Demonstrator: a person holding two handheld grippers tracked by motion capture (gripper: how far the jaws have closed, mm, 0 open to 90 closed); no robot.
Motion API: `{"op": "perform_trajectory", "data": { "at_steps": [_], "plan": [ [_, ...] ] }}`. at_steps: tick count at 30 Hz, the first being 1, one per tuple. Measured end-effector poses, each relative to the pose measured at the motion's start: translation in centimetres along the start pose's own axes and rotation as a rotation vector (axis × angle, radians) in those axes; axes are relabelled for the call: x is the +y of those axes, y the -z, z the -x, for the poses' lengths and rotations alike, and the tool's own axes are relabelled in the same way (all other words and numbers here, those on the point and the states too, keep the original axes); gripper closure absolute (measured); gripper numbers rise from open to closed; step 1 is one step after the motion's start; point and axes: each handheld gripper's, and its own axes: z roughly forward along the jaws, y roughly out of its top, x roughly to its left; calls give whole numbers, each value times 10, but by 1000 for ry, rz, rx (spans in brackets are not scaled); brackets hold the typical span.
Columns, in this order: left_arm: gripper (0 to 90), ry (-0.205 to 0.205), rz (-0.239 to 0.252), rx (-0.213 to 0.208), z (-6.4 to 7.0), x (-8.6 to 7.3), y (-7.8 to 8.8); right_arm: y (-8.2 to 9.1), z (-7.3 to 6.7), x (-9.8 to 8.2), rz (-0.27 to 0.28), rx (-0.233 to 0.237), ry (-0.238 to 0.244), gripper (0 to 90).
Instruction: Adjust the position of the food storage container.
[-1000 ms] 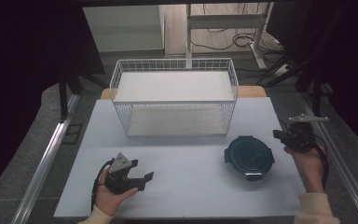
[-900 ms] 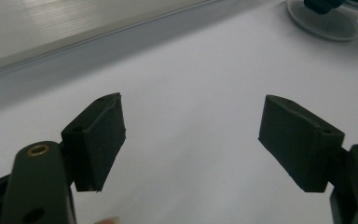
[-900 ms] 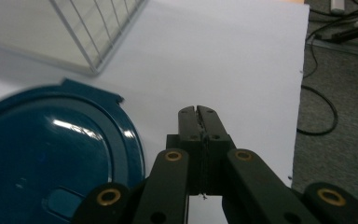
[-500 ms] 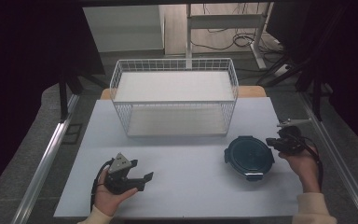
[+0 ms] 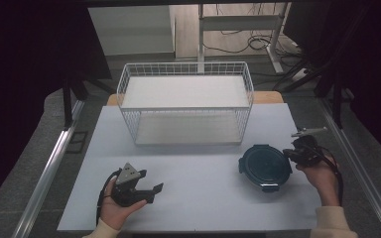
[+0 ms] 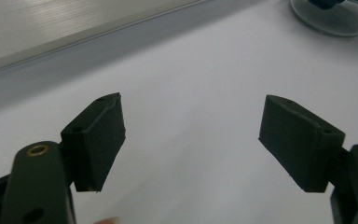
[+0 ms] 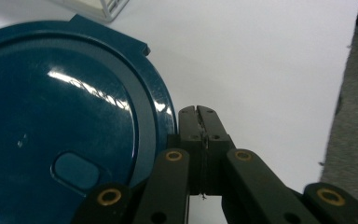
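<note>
Beside container [image 5: 265,166] rim, closed right gripper [image 7: 198,112].

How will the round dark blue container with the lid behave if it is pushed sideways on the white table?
The container sits low and flat, so it would probably slide rather than tip or roll. Its glossy lid looks like hard plastic, likely stiff and somewhat slippery. The right hand-held gripper, shut beside its rim, might glance off the curved edge.
</note>
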Motion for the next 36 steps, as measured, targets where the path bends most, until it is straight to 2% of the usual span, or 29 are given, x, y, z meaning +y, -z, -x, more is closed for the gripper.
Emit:
{"op": "perform_trajectory", "data": {
  "at_steps": [5,12,14,16,21,27,30,36],
  "plan": [
    [220,-2,-7,-2,1,0,-1,0,-4,1,-15,-30,1,900],
    [221,-7,-9,2,1,0,-2,1,-10,-1,-50,-34,1,900],
    [221,-7,-10,4,1,0,-2,1,-14,-2,-52,-17,-7,900],
    [221,-8,-11,4,1,-1,-2,1,-21,-2,-51,9,7,900],
    [221,-9,-10,6,1,0,-2,0,-30,0,-58,2,24,900],
    [221,-9,-10,8,1,0,-2,1,-41,-1,-68,31,28,900],
    [222,-14,-12,9,1,0,-2,2,-49,-1,-73,37,37,900],
    [222,-14,-12,11,1,0,-2,1,-71,-1,-71,90,48,900]
  ]
}}
